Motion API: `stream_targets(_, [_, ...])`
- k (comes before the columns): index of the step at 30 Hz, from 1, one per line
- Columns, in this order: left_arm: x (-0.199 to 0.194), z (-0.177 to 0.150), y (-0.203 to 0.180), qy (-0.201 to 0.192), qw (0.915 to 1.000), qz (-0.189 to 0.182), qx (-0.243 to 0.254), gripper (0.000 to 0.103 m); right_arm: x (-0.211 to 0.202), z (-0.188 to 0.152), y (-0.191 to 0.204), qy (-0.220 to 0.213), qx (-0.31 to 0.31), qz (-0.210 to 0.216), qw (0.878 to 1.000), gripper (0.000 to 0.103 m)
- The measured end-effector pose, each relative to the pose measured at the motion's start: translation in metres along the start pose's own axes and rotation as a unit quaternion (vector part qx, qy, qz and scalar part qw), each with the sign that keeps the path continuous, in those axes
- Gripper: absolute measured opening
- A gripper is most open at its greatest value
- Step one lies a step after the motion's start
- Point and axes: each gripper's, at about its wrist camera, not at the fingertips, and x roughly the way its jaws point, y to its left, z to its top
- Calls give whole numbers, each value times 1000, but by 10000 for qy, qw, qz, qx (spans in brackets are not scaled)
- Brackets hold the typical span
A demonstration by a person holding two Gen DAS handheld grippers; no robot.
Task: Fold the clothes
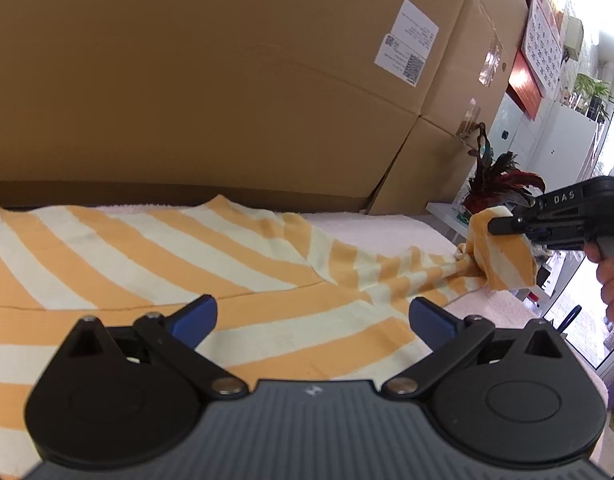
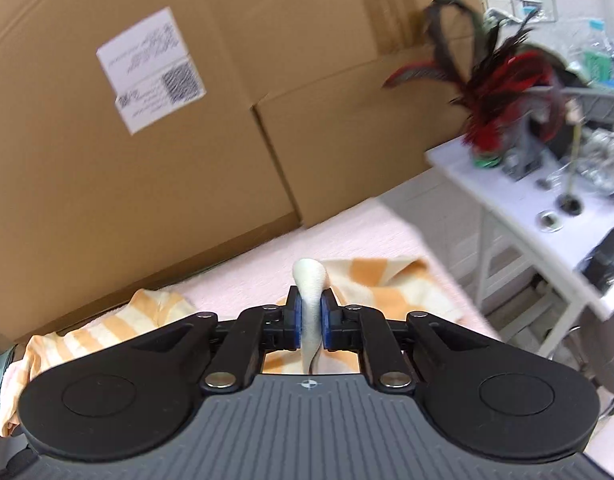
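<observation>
Spread wide, the left gripper [image 1: 313, 316] hovers over the striped garment [image 1: 147, 248] lying lengthwise across the pink towel [image 1: 371, 232]; the right gripper [image 2: 310, 322] pinches its lifted sleeve end [image 2: 309, 280]

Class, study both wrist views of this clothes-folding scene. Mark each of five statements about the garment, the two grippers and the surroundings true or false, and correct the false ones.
1. The orange-and-cream striped knit garment lies on a pale pink towel. True.
2. The left gripper is clamped on the garment. False: its blue fingers stand wide apart over it.
3. The right gripper pinches a cream fold of the garment. True.
4. Large brown cardboard boxes stand behind the towel. True.
5. The red-leaved plant sits on the towel. False: it sits on a white side table.
</observation>
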Motion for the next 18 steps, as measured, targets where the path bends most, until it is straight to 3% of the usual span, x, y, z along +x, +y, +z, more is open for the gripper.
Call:
stream_targets(6, [-27,11,19,-772,9954,190,-529,102,1,0,23,19,132,616,9980,10])
stream_targets(10, [-34,15,37,-983,9885,489,-1040,102,-5,5,48,6,322,1421,9893,10])
stream_targets(14, [-37,16,35,-1005,9894,274,-1010,102,8,0,81,160,186,1662,9858,10])
stream_targets(18, [-31,13,19,-772,9955,107,-538,102,29,-11,105,384,167,1793,9829,10])
